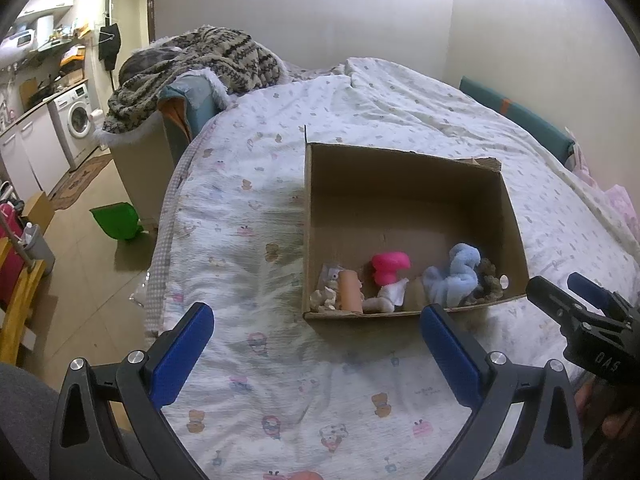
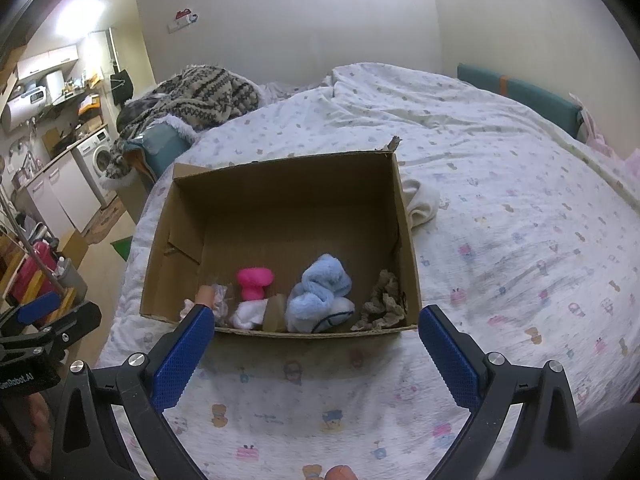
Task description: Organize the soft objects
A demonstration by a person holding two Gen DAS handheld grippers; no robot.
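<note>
A: State the condition of both tools.

B: Left gripper [image 1: 316, 344]: jaws spread wide, nothing between them, held above the bed [image 1: 248, 208]. Right gripper [image 2: 314, 344]: same condition, jaws released and empty, positioned just short of the near wall of the cardboard box [image 2: 288, 184].

A: Location of the soft objects?

B: All sit along the near wall inside the box: a blue fleece item [image 2: 322, 286], a pink plush piece [image 2: 254, 280], a white cloth [image 2: 250, 314] and a brown crumpled item [image 2: 382, 300]. A further white fabric [image 2: 420, 204] lies on the bed, just beside the far right corner of the box.

A: Handling characteristics?

B: Judged light, limp and compressible; none fragile. Fleece will probably sag and trail when lifted.

A: Recommended grasp point?

B: Pinch the thickest bunched fold, near the middle of the mass, not a loose edge. Approach from above to clear the box wall.
</note>
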